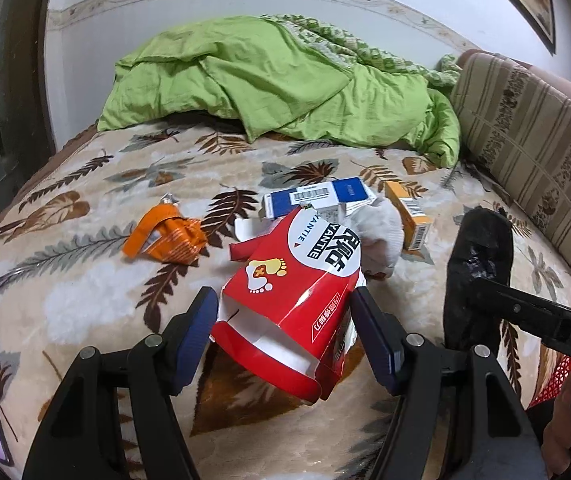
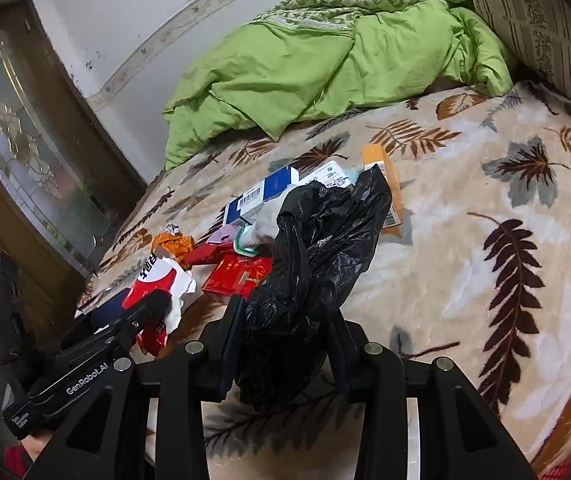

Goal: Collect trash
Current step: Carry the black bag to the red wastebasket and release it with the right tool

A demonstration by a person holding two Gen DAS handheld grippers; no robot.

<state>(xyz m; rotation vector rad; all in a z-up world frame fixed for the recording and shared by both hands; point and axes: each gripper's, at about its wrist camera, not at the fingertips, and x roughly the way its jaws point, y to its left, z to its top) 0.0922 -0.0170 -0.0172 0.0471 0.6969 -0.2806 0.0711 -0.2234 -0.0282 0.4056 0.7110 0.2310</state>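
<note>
- Left wrist view: the red carton [image 1: 297, 292] sits crumpled between the left gripper [image 1: 285, 332] pads, jaws pressed against both its sides, its torn end open (nothing visible inside).
- It hangs just above a leaf-patterned blanket [image 1: 85, 280] covering the bed; a green duvet [image 1: 277, 80] is heaped by the wall, a striped cushion [image 1: 525, 128] at the right.
- The right gripper [image 2: 285, 344] is clamped on a black trash bag [image 2: 317, 248], whose contents cannot be made out.
- Beyond lie a blue-white box [image 1: 317, 196], an orange box [image 1: 409, 216], a crumpled orange wrapper [image 1: 165, 236] and a white wad [image 1: 381, 232], partly hidden behind the carton.
</note>
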